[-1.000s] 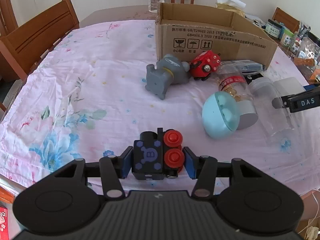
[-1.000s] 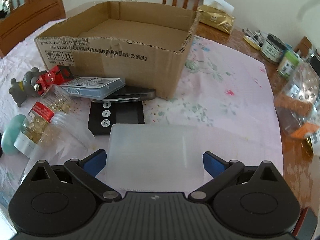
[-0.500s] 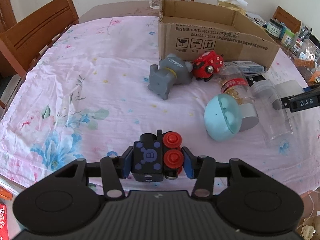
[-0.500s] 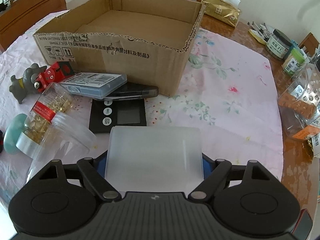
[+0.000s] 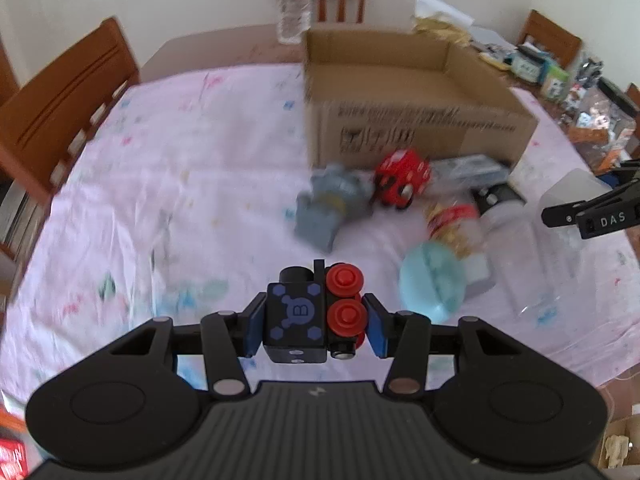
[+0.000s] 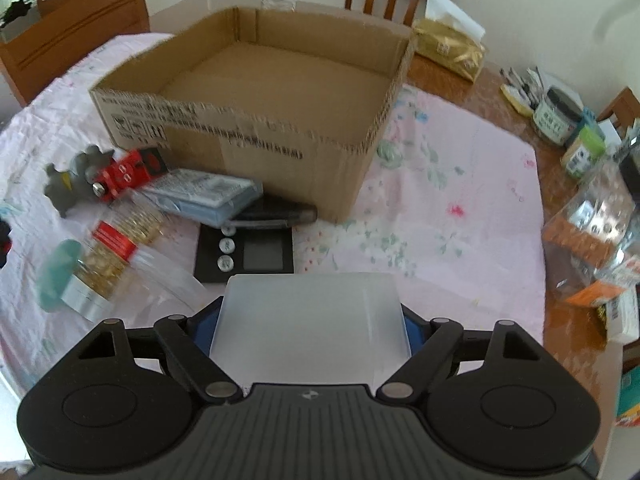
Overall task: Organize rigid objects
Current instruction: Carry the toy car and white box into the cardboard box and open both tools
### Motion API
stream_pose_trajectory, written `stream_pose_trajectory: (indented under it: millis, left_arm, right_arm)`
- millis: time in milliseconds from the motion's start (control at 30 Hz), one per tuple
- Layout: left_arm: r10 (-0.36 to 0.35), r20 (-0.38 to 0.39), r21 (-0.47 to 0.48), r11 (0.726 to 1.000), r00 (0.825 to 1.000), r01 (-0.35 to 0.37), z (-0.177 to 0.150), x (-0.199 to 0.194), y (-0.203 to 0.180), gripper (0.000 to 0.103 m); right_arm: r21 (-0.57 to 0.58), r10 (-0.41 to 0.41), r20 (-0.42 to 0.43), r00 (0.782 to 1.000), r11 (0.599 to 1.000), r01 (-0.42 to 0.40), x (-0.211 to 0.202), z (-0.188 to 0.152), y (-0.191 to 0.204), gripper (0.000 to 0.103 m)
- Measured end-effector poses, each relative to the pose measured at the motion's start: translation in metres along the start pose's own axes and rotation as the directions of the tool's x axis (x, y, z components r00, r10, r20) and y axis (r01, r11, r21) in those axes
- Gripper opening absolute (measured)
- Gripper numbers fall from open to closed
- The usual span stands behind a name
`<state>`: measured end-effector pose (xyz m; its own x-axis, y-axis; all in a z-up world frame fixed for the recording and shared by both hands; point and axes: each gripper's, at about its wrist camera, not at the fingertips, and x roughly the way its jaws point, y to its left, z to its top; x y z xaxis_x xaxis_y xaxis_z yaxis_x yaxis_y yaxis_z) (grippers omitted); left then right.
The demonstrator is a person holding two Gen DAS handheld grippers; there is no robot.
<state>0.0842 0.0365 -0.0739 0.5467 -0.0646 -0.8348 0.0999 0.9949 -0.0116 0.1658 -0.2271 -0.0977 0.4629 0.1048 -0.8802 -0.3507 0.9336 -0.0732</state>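
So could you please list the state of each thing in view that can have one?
left gripper: shut on the toy train.
toy train: held off the cloth.
right gripper: shut on the translucent box.
translucent box: held between the fingers.
cardboard box: open, nothing visible inside.
capsule bottle: lying on its side.
grey elephant toy: tipped over.
water bottle: upright.

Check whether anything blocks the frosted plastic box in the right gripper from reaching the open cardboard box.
Nothing visible blocks a lifted path: the frosted plastic box faces the open cardboard box. Only a flat black digital scale and dark case lie low between them.
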Motion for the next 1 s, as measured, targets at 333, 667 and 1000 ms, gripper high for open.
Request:
stream_pose_trajectory:
  millis: [333,667,1000]
  left_arm:
    - [-0.070,0.115,0.161,0.986,0.991,0.051,0.081,-0.019,-0.011,0.049]
    - [-0.139,0.171,0.280,0.956,0.975,0.087,0.173,0.026,-0.031,0.049]
    - [-0.129,0.144,0.273,0.958,0.981,0.086,0.241,0.105,-0.035,0.049]
  right_arm:
    - [-0.063,0.050,0.131,0.990,0.997,-0.043,-0.050,0.043,-0.003,0.087]
    - [-0.016,0.075,0.210,0.975,0.997,-0.073,-0.045,0.094,-0.004,0.087]
    - [0.072,0.038,0.212,0.977,0.996,-0.055,-0.039,0.111,-0.001,0.087]
